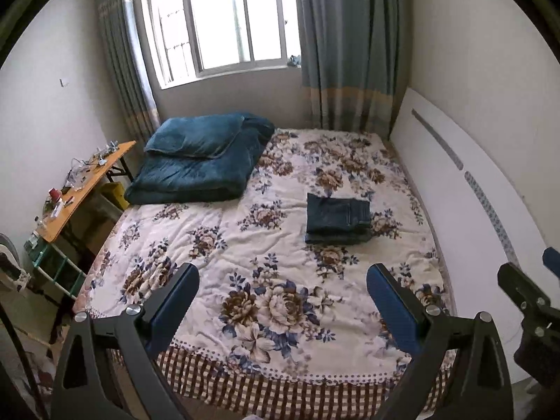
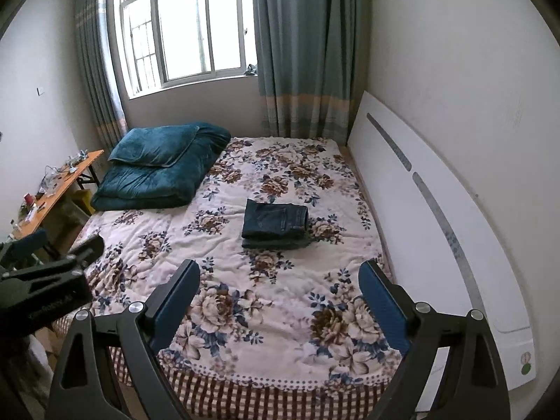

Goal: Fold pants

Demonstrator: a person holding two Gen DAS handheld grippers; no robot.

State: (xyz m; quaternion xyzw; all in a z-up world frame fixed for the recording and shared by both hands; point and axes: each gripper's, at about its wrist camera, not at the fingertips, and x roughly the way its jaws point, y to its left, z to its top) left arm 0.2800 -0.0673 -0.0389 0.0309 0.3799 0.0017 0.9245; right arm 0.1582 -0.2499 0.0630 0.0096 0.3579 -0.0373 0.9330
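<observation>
Dark blue jeans (image 1: pixel 337 218) lie folded into a compact rectangular stack on the floral bedspread (image 1: pixel 273 245), right of the bed's middle; they also show in the right wrist view (image 2: pixel 275 224). My left gripper (image 1: pixel 282 280) is open and empty, held above the bed's near end, well short of the jeans. My right gripper (image 2: pixel 279 276) is open and empty, also above the near end. The right gripper shows at the left wrist view's right edge (image 1: pixel 535 301); the left gripper shows at the right wrist view's left edge (image 2: pixel 45 269).
A folded teal blanket with a pillow (image 1: pixel 199 161) lies at the bed's far left corner. A white headboard (image 1: pixel 465 189) runs along the right side. A cluttered wooden table (image 1: pixel 84 182) stands left of the bed. Window and curtains (image 1: pixel 224 21) are behind.
</observation>
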